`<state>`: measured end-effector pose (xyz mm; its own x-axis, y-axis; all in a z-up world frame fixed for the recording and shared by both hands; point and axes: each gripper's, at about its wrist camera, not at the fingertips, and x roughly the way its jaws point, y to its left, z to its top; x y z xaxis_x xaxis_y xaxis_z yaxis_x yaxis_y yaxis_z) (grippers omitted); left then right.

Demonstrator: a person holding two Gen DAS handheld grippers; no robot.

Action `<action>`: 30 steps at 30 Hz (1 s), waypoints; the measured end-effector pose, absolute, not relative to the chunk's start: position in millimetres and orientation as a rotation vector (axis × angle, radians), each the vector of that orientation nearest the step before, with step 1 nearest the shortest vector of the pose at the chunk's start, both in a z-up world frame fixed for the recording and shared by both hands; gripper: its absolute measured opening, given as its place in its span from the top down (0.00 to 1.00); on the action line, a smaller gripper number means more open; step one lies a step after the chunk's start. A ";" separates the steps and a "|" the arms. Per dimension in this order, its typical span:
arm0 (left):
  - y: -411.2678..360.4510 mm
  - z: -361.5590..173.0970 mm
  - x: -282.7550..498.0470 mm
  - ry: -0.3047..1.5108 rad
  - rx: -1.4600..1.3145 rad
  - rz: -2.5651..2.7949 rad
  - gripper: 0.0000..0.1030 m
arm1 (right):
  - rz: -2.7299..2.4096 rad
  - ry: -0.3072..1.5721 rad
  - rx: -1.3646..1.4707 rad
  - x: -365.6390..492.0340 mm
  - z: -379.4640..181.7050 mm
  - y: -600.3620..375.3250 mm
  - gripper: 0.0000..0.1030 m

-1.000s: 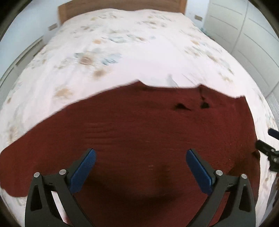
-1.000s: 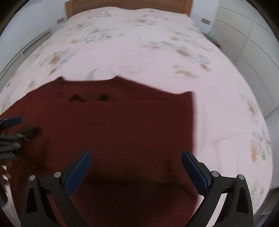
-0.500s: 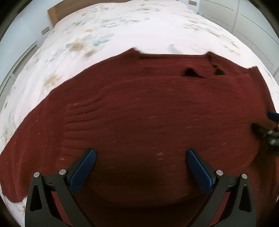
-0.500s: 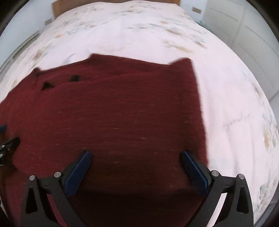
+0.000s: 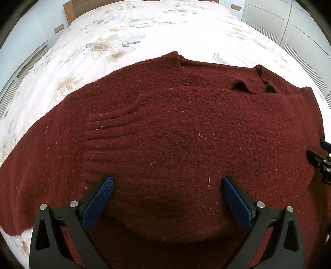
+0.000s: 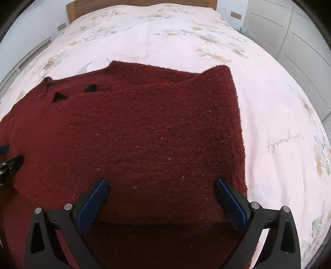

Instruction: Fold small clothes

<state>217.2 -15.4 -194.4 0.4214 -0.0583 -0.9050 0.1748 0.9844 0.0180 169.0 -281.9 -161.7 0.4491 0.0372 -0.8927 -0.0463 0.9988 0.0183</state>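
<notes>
A dark red knitted sweater (image 5: 175,128) lies spread flat on the bed; it also fills the right wrist view (image 6: 144,132). Its neckline with two dark gaps faces the headboard. My left gripper (image 5: 167,198) is open and empty, low over the sweater's near hem on the left half. My right gripper (image 6: 161,196) is open and empty, low over the near hem by the sweater's right edge. Each gripper shows at the edge of the other's view: the right one (image 5: 320,163), the left one (image 6: 8,163).
The bed has a white floral cover (image 5: 144,35) and a wooden headboard (image 6: 140,4). White wardrobe doors (image 6: 289,31) stand to the right. A wall with a radiator-like panel runs along the left (image 5: 26,64).
Both grippers have come down and forward over the sweater, which now fills much more of each view. Both stay open.
</notes>
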 end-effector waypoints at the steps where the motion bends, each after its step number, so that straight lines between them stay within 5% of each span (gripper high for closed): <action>1: -18.4 -195.8 219.6 1.128 0.114 -0.145 0.01 | 0.051 1.106 -0.006 166.6 -158.1 -280.6 0.01; 15: 19.0 -108.8 199.6 0.995 0.000 -0.062 0.01 | 0.089 1.053 -0.039 131.2 -87.5 -281.3 0.01; 30: 199.0 -71.4 128.2 1.004 -0.286 0.298 0.01 | 0.050 1.040 -0.040 113.0 -69.4 -266.4 0.01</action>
<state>128.2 199.0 -71.4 0.5036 0.1128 -0.8565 -0.3727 0.9228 -0.0976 113.0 -266.4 -69.4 0.5049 0.0223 -0.8629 -0.0600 0.9982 -0.0093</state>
